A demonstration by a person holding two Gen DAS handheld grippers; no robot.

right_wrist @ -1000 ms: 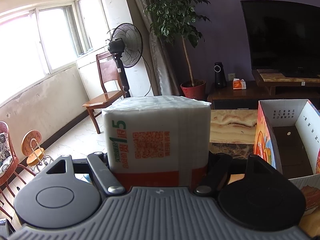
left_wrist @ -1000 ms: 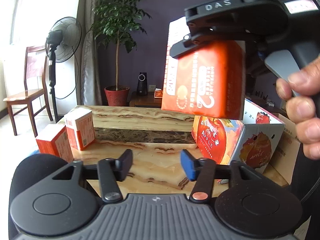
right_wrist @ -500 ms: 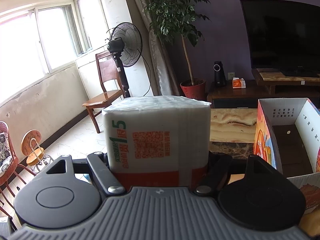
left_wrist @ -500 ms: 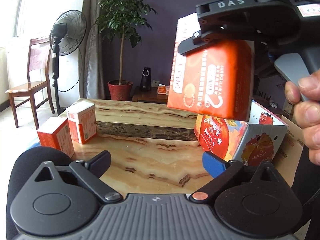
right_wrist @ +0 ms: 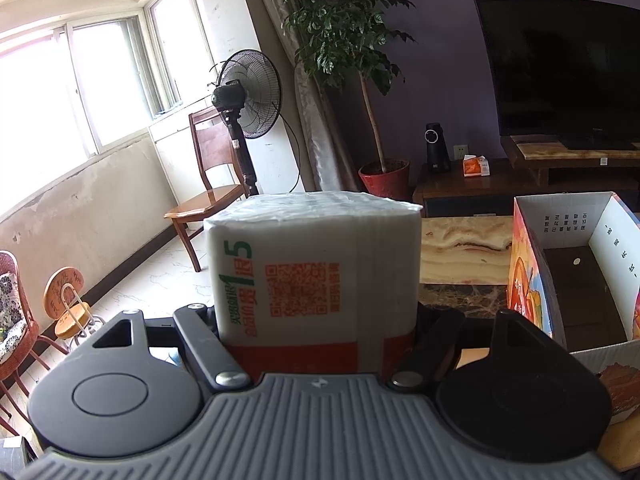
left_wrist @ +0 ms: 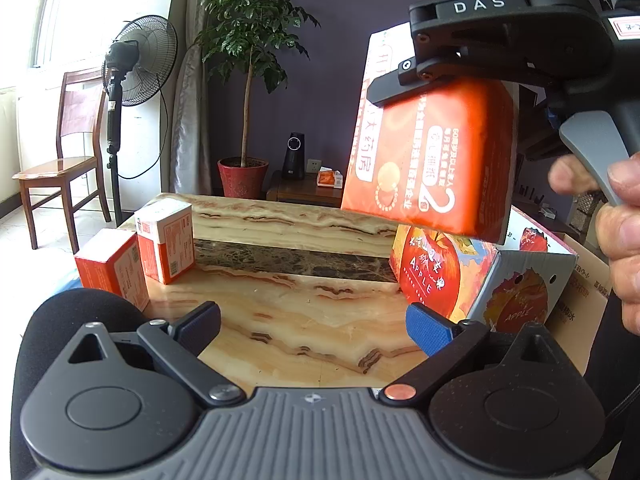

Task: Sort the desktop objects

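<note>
My right gripper (right_wrist: pixel 318 322) is shut on an orange-and-white tissue pack (right_wrist: pixel 316 268), which fills the middle of the right wrist view. In the left wrist view that same tissue pack (left_wrist: pixel 432 160) hangs high at the right, above the near left corner of the open apple carton (left_wrist: pixel 476 276). The carton's empty inside (right_wrist: pixel 580 292) shows at the right of the right wrist view. My left gripper (left_wrist: pixel 312 324) is open and empty over the marble table (left_wrist: pixel 280 312). Two more tissue packs (left_wrist: pixel 166 242) (left_wrist: pixel 110 266) stand at the table's left edge.
A person's hand (left_wrist: pixel 616 216) holds the right gripper's trigger at the far right. A brown cardboard box (left_wrist: pixel 580 292) sits behind the apple carton. Beyond the table are a standing fan (left_wrist: pixel 138 68), a wooden chair (left_wrist: pixel 60 160) and a potted plant (left_wrist: pixel 244 80).
My left gripper's fingers have spread from nearly shut to wide open. The held tissue pack has shifted slightly right in the left wrist view. The right wrist view is almost unchanged.
</note>
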